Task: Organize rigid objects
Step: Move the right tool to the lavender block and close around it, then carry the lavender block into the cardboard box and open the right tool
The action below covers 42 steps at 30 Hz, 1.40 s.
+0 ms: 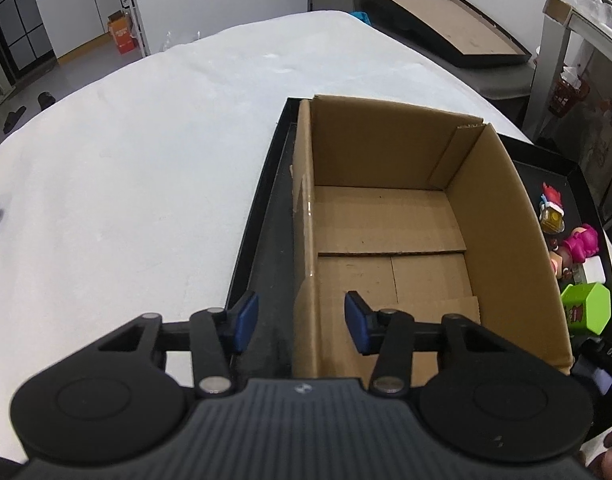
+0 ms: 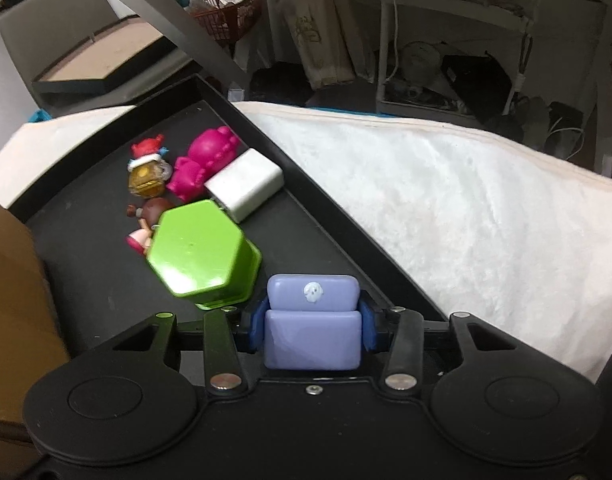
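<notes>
Between my right pads sits a smooth, matt lilac plastic case [image 2: 312,326]; ahead, a glossy green plastic box [image 2: 202,250]. My left jaws straddle a matt, rough brown cardboard wall [image 1: 306,264].

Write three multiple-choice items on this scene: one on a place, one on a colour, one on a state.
1. Where does the green hexagonal container sit?
A. in the black tray
B. inside the brown cardboard box
C. on the white cloth

2. What colour is the block between the right gripper's pads?
A. red
B. lilac
C. yellow

3. How does the left gripper stand?
A. clamped on a toy
B. pads apart, astride the box wall
C. holding the tray rim

Answers: 1 A, it rests on the tray floor beside the toys; 2 B, the lilac block is pinched; 3 B, both pads stand clear of the wall.
</notes>
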Available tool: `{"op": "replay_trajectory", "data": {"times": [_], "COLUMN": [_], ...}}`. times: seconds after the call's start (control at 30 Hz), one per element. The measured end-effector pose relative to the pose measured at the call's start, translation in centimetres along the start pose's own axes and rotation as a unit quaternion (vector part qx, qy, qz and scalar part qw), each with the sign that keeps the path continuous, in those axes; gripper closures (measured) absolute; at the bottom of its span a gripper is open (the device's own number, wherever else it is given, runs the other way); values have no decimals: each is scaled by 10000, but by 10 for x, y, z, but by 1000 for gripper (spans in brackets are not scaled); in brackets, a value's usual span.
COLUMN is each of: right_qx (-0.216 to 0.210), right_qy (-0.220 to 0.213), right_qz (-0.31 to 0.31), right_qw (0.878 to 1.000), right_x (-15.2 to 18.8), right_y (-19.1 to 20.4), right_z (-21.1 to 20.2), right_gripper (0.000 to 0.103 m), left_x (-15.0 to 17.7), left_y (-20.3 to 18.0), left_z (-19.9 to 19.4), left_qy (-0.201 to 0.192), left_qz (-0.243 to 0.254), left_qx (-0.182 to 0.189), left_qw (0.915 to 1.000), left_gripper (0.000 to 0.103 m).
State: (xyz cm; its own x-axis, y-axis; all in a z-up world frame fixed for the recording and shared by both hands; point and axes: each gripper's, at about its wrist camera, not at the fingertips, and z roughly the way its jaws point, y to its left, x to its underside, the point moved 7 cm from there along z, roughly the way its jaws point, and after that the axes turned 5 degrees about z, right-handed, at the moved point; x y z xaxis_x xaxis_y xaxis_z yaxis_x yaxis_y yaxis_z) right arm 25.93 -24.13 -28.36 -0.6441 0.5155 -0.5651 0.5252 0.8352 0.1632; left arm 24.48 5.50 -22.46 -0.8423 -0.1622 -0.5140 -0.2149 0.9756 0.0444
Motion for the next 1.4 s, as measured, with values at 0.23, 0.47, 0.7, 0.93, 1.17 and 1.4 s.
{"op": "replay_trajectory", "data": {"times": [0.23, 0.47, 0.7, 0.93, 1.17, 1.4], "right_qx": [-259, -605, -918, -1503, -2208, -2380], "right_qy": [-184, -337, -491, -567, -512, -658], "right_qz": [119, 13, -94, -276, -931, -1735], "right_qw": [9994, 9976, 9945, 9866, 9695, 9534], "right_x": [-8, -11, -16, -16, -7, -1], "right_y": [1, 12, 23, 41, 76, 112], "right_z": [-12, -29, -44, -61, -78, -96], "right_gripper": [59, 59, 59, 59, 59, 59], "left_x": [7, 9, 9, 5, 4, 8], "left_y": [-1, 0, 1, 3, 5, 6], "left_z": [7, 4, 4, 7, 11, 13], "left_qy": [156, 49, 119, 202, 274, 281], "left_qz": [77, 256, 372, 371, 368, 350], "left_qx": [131, 162, 260, 348, 479, 580], "left_qw": [9998, 9995, 9989, 9985, 9978, 9973], "left_gripper": [89, 92, 92, 92, 91, 91]}}
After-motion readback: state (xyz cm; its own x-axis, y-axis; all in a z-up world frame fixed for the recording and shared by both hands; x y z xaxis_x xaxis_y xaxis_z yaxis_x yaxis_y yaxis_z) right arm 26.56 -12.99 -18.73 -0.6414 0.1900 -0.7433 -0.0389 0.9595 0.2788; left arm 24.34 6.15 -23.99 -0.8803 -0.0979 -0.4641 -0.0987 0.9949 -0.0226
